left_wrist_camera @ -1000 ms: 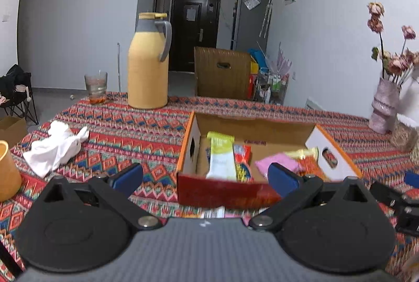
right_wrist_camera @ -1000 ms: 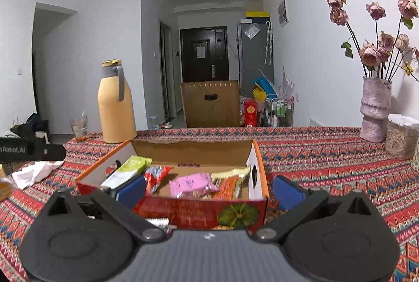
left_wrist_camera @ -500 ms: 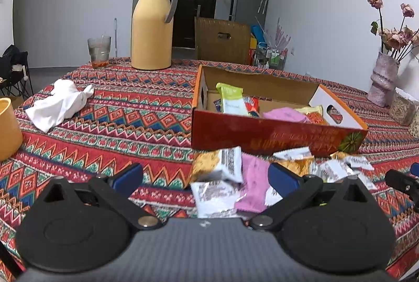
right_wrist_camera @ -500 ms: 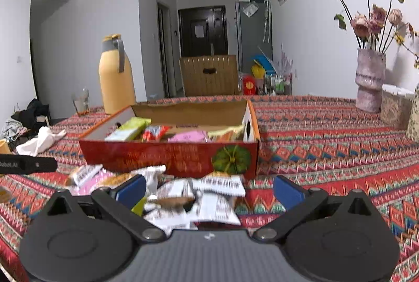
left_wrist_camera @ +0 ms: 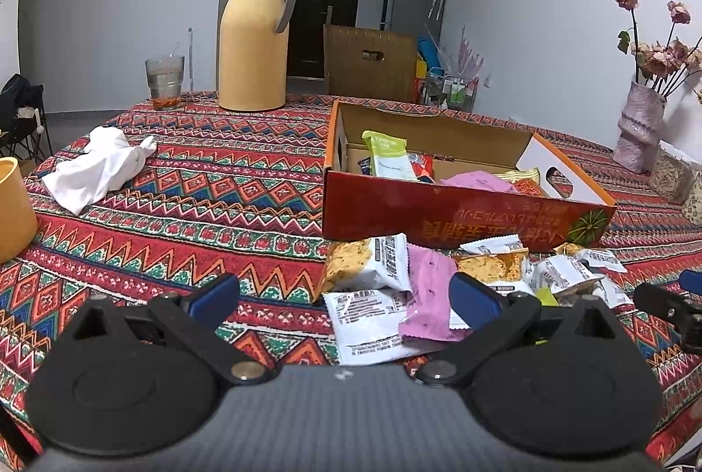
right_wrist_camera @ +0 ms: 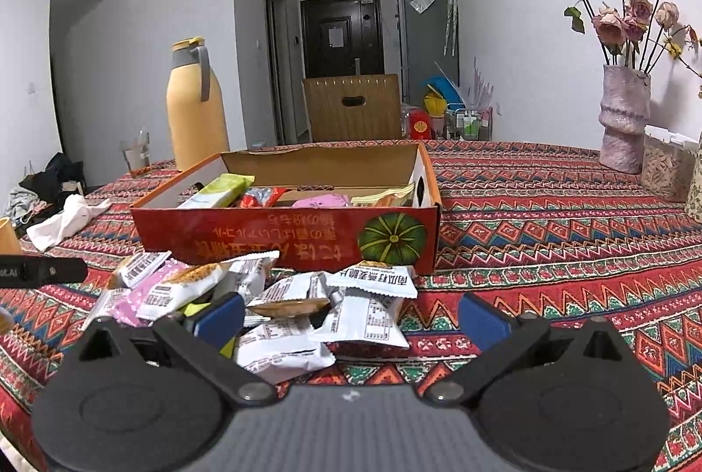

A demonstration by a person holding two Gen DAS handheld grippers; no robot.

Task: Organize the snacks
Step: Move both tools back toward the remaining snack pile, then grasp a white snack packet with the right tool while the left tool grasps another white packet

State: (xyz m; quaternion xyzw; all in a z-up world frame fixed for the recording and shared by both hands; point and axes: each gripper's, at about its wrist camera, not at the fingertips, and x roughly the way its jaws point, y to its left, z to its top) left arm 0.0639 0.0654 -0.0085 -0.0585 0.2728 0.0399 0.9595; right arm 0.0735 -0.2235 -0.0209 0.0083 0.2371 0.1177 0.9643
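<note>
Left wrist view shows the left gripper (left_wrist_camera: 344, 298) spread wide and empty over glossy, crinkled snack packets (left_wrist_camera: 443, 287) heaped on the woven zigzag tablecloth (left_wrist_camera: 210, 209), just before a red cardboard box (left_wrist_camera: 460, 215) holding more packets. The right gripper (right_wrist_camera: 351, 318) is likewise splayed, empty, above the same pile's white foil pouches (right_wrist_camera: 364, 316). A smooth yellow thermos (left_wrist_camera: 254, 42) stands behind.
</note>
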